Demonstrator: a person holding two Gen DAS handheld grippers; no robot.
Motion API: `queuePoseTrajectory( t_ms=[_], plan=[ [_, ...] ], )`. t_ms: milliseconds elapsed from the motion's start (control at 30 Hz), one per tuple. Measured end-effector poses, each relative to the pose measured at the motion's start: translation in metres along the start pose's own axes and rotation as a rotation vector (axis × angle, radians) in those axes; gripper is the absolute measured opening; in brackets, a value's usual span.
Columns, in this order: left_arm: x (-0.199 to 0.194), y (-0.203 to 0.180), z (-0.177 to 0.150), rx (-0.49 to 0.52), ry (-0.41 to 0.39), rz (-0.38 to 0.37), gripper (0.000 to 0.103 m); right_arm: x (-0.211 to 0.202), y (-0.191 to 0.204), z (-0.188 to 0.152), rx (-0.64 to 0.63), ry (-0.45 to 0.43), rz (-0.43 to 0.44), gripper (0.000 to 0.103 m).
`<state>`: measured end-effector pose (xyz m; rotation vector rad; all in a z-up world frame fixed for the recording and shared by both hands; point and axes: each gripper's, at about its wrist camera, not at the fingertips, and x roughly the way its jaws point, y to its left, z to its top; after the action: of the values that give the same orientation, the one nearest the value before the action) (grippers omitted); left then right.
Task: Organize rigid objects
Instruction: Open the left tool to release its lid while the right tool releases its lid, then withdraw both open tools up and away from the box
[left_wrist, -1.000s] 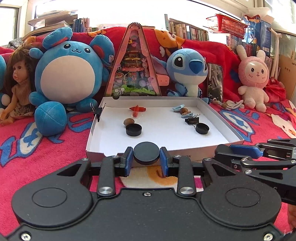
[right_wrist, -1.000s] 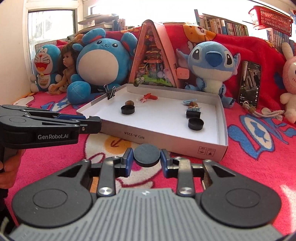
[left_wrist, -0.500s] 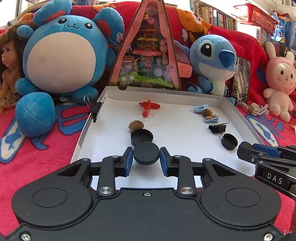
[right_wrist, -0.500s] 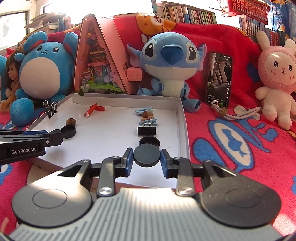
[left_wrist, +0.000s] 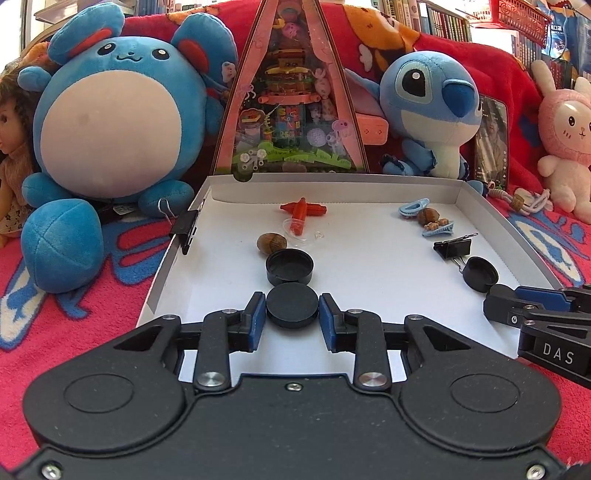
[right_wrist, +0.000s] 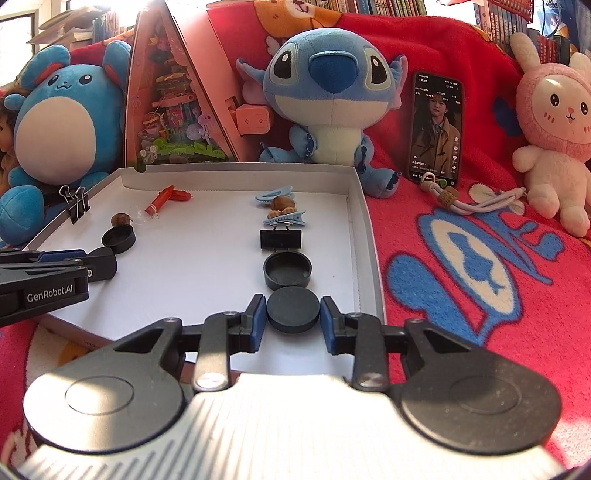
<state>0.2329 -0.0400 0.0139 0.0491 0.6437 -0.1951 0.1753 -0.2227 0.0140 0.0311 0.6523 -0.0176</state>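
Each claw, left (left_wrist: 292, 317) and right (right_wrist: 293, 319), is clamped across the rim of a small black cap (left_wrist: 291, 308), likely light, rigid and slick, held low over the white tray (left_wrist: 369, 273) beside a matching cap (left_wrist: 289, 266).

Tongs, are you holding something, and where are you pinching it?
Yes. Each tongs pinches a black round cap by its opposite side edges: left tongs, cap; right tongs, cap.
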Motion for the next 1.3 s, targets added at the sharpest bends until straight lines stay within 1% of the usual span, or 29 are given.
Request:
queuePoseTrajectory(
  t_ms=[33,67,100,133,167,300,433,567,667,733,833,933,1033,1167,1233,1300],
  plan=[
    [-0.001,-0.001,0.0,0.003,-0.002,0.002,0.031,0.0,0.0,0.0,0.004,-0.002,0.003,0.042],
    [-0.003,-0.002,-0.001,0.009,-0.006,0.003,0.032,-0.001,0.0,0.0,0.008,-0.006,0.005,0.043],
    [-0.004,-0.002,-0.001,0.014,-0.01,0.004,0.037,-0.002,0.0,0.0,0.015,-0.012,0.006,0.043],
    [-0.006,-0.003,-0.001,0.019,-0.018,0.007,0.041,-0.003,0.0,0.0,0.02,-0.016,0.008,0.045],
    [-0.009,-0.004,-0.001,0.024,-0.024,0.01,0.042,-0.004,-0.001,0.0,0.023,-0.019,0.011,0.053],
    [-0.024,-0.006,-0.001,0.031,-0.045,0.015,0.052,-0.012,-0.002,0.0,0.041,-0.043,0.017,0.057],
    [-0.049,-0.01,-0.007,0.03,-0.087,-0.005,0.06,-0.03,0.0,-0.002,0.039,-0.091,0.014,0.065],
    [-0.073,-0.012,-0.021,0.025,-0.098,-0.017,0.062,-0.053,0.004,-0.01,0.032,-0.131,0.003,0.074],
    [-0.094,-0.011,-0.034,0.012,-0.123,-0.043,0.065,-0.072,0.006,-0.018,0.025,-0.164,-0.011,0.079],
    [-0.105,-0.009,-0.042,0.002,-0.132,-0.056,0.07,-0.083,0.007,-0.025,0.025,-0.174,-0.017,0.082],
    [-0.115,-0.007,-0.054,-0.008,-0.128,-0.045,0.073,-0.094,0.01,-0.036,0.03,-0.17,-0.016,0.084],
    [-0.112,-0.006,-0.063,0.005,-0.102,0.002,0.074,-0.097,0.013,-0.047,0.017,-0.155,-0.029,0.087],
    [-0.102,-0.004,-0.072,0.009,-0.055,0.04,0.075,-0.091,0.015,-0.058,0.007,-0.12,-0.04,0.088],
    [-0.09,-0.002,-0.081,-0.001,-0.017,0.055,0.078,-0.078,0.018,-0.07,-0.005,-0.06,-0.051,0.091],
    [-0.086,-0.001,-0.085,-0.007,-0.018,0.064,0.083,-0.072,0.019,-0.074,-0.012,-0.048,-0.063,0.094],
    [-0.085,0.0,-0.087,-0.013,-0.022,0.068,0.084,-0.068,0.019,-0.074,-0.005,-0.031,-0.067,0.097]
  ],
)
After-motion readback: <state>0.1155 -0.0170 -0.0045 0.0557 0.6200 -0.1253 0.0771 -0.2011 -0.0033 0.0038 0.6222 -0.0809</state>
